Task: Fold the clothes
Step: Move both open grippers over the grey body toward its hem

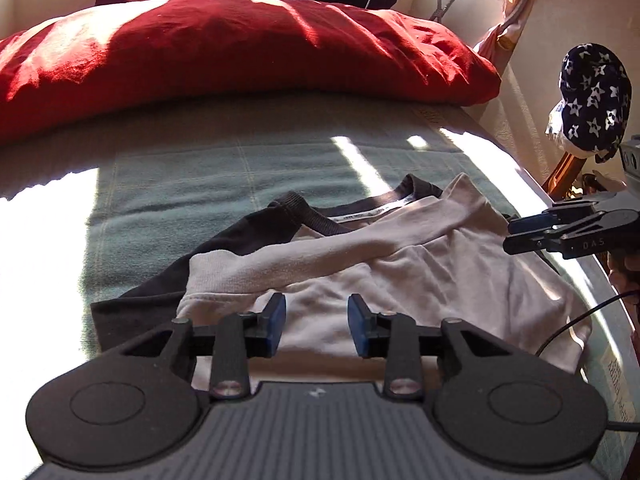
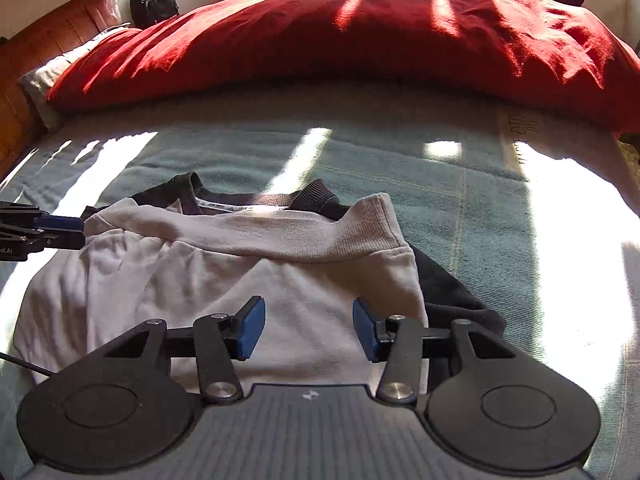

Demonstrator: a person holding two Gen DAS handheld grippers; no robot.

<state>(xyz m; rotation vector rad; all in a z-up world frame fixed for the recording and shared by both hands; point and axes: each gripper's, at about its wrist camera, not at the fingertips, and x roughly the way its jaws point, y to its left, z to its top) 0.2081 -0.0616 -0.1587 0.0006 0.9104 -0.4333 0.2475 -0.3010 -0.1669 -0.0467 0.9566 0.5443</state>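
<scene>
A bed (image 1: 168,184) under a grey-green blanket, striped with sunlight, holds a partly folded top (image 1: 400,264): pale body, dark sleeves and dark ribbed collar. It lies near the front edge, collar pointing away toward a large red pillow (image 1: 240,52) across the far end.

From left to right: a dark sleeve (image 1: 136,304) spreads flat on the blanket. A pale sleeve (image 1: 320,248) is laid across the chest below the collar, its ribbed cuff ending toward the left side, probably to narrow the top for the next fold.

The left claw (image 1: 316,326) hovers over the near hem, jaws partly open, with nothing between its blue pads. The right claw (image 2: 308,330) hangs over the same hem further along, jaws somewhat wider, also empty. Both look to have let the cloth settle.

The left wrist view alone shows a dark star-printed cloth (image 1: 592,104) hung on a wooden post beside the bed, and the right claw seen from the side. The right wrist view alone shows a black backpack (image 2: 154,4) against the far wall, a wooden headboard (image 2: 24,76), and the cuff's ribbing clearly.
</scene>
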